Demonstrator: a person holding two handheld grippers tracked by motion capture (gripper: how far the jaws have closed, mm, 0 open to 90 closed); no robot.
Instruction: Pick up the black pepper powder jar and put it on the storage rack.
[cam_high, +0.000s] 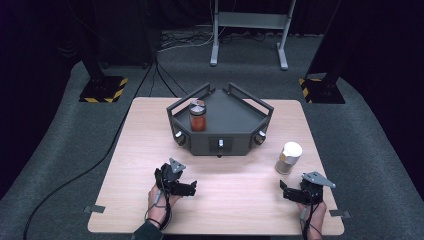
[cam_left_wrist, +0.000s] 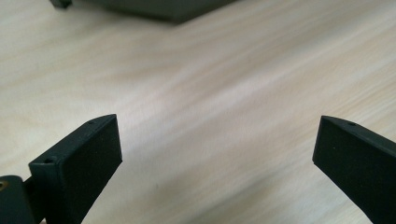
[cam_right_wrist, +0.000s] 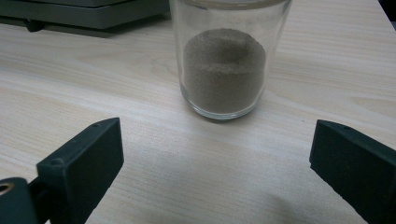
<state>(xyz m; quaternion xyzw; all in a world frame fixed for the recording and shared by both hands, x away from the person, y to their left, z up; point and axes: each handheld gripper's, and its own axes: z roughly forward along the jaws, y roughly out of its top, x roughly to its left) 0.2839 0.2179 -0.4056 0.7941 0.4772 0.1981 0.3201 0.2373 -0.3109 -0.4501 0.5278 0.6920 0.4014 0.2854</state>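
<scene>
I have the right gripper low over the table, jaws spread wide and empty, aimed at the glass jar standing upright just ahead of it. In the high view the jar sits on the bare wood near the right front corner of the dark tray, apart from it, and carries a white lid.

Handling assessment: the glass wall is rigid, smooth and likely slippery; it should not deform, but it may break if dropped or knocked over. The brown powder fills roughly the lower half, so I judge the weight moderate and low-set.

Recommended hold: across the straight wall at mid-height, below the lid, jaws level.

The left gripper is equally wide open, holding nothing, over bare table.
</scene>
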